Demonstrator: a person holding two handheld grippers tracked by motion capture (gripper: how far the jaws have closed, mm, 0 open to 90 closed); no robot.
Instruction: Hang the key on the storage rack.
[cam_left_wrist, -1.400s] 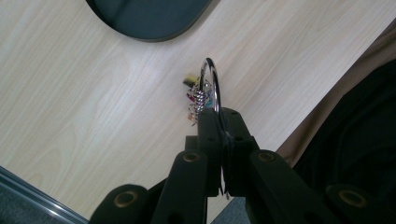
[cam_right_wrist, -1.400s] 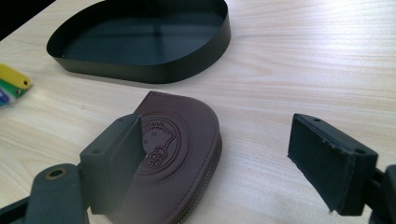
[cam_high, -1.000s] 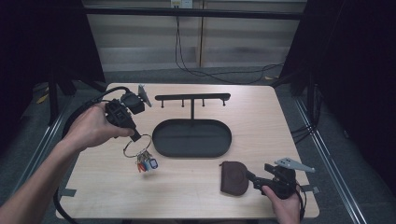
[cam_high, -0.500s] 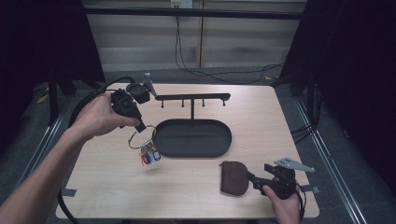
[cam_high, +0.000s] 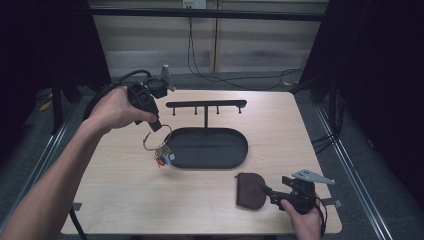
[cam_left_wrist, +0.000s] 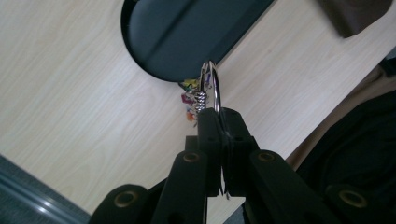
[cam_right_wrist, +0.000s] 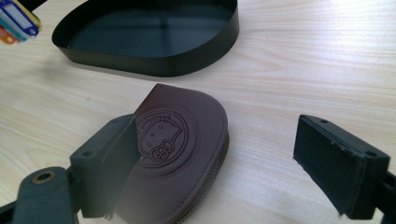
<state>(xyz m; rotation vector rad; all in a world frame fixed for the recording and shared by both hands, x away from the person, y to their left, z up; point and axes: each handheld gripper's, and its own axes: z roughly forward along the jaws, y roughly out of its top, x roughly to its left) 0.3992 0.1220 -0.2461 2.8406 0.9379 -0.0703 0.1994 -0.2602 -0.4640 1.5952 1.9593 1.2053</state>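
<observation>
A metal key ring (cam_high: 157, 136) with small coloured tags (cam_high: 162, 158) hangs in the air over the left end of the black oval tray (cam_high: 241, 150). My left gripper (cam_high: 154, 125) is shut on the ring's top; in the left gripper view the ring (cam_left_wrist: 213, 84) stands out past the closed gripper tips (cam_left_wrist: 219, 117), with the tags (cam_left_wrist: 189, 99) dangling behind. A brown leather pouch (cam_high: 250, 190) lies flat near the table's front edge. My right gripper (cam_high: 270, 193) rests beside it, open. In the right gripper view the pouch (cam_right_wrist: 182, 140) lies between the spread jaws (cam_right_wrist: 219, 154), untouched by the right pad.
A black hook rack (cam_high: 206, 105) stands upright just behind the tray. The wooden table (cam_high: 120, 195) has bare room at the front left and far right. Cables trail from the left gripper off the table's far left corner.
My left hand has carried the key ring to the right and slightly up, from the table's left side to the tray's left end. The right gripper and pouch have stayed put.
</observation>
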